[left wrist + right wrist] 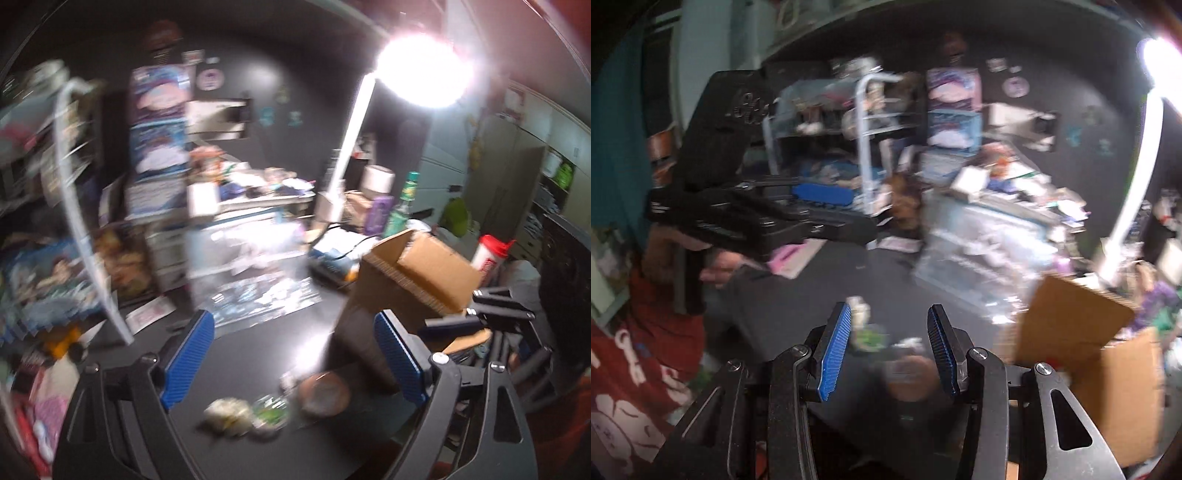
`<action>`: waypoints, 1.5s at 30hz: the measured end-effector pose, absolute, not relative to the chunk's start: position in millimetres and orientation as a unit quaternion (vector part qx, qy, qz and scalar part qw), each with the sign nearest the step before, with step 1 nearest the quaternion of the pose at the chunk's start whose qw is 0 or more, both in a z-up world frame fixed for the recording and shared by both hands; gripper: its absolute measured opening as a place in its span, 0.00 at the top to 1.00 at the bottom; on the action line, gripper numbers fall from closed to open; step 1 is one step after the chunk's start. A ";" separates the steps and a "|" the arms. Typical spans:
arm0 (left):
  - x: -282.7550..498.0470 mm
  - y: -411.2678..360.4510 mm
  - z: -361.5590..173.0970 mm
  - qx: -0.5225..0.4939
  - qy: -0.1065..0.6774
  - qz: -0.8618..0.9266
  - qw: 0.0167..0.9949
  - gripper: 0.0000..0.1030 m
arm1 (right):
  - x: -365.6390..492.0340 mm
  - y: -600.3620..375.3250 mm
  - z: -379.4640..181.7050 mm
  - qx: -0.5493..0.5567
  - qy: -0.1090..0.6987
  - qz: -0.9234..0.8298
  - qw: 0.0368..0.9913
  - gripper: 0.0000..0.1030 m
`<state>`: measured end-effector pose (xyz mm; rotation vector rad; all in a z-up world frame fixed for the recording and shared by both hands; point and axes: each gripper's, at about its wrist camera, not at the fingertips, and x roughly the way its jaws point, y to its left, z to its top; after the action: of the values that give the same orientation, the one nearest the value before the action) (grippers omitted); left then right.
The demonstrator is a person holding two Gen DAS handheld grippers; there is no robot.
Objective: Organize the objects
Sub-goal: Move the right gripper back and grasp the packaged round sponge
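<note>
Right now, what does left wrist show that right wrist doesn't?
Left wrist only: a red-capped bottle, a green bottle, and the right gripper edge-on at the right.

Right wrist only: the left gripper from the side, and a red printed sleeve.

Both: the cardboard box, small blurred items on the black table, the lamp. Both grippers are open, empty.

Dim room; a glaring white round lamp (424, 72) blows out, motion blur smears everything, fisheye edges bend.
</note>
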<state>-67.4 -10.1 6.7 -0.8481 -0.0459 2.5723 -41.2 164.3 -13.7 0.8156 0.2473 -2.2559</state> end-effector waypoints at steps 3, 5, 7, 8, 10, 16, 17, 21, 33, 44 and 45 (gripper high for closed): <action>-55.9 -34.0 -15.9 -0.309 -0.024 0.932 0.189 0.16 | -38.0 140.2 -41.2 0.343 0.085 -0.860 0.369 0.62; -48.8 -47.5 -31.4 -0.313 -0.030 0.933 0.178 0.16 | -41.3 131.3 -64.6 0.365 0.073 -0.854 0.362 0.62; -42.9 -57.3 -46.8 -0.319 -0.033 0.931 0.172 0.16 | -46.8 127.1 -91.0 0.390 0.070 -0.855 0.335 0.62; -40.2 -60.5 -54.0 -0.323 -0.036 0.930 0.171 0.16 | -48.8 127.9 -103.7 0.399 0.076 -0.859 0.312 0.62; -36.7 -65.6 -67.7 -0.332 -0.044 0.926 0.174 0.16 | -52.4 128.0 -123.1 0.408 0.093 -0.869 0.263 0.62; -29.2 -74.8 -94.8 -0.351 -0.053 0.920 0.167 0.16 | -48.4 154.8 -145.1 0.413 0.068 -0.892 0.170 0.61; -28.7 -76.3 -95.3 -0.350 -0.053 0.920 0.167 0.16 | -46.5 160.6 -146.7 0.414 0.054 -0.894 0.163 0.58; -26.5 -78.8 -94.2 -0.341 -0.058 0.921 0.180 0.16 | -39.6 168.8 -154.5 0.417 0.031 -0.898 0.136 0.54; -27.1 -88.1 -101.3 -0.348 -0.065 0.916 0.188 0.16 | -36.2 150.2 -166.6 0.428 -0.002 -0.888 0.167 0.53; -22.8 -100.6 -102.6 -0.350 -0.069 0.918 0.174 0.16 | -56.2 132.1 -147.3 0.396 0.071 -0.903 0.152 0.23; -22.3 -101.4 -102.6 -0.351 -0.070 0.918 0.171 0.16 | -61.9 132.7 -149.5 0.398 0.074 -0.902 0.149 0.23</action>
<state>-22.3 -101.4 -102.6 -0.9953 -0.1975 2.6064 -61.9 132.7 -149.5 1.1443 0.2129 -2.5933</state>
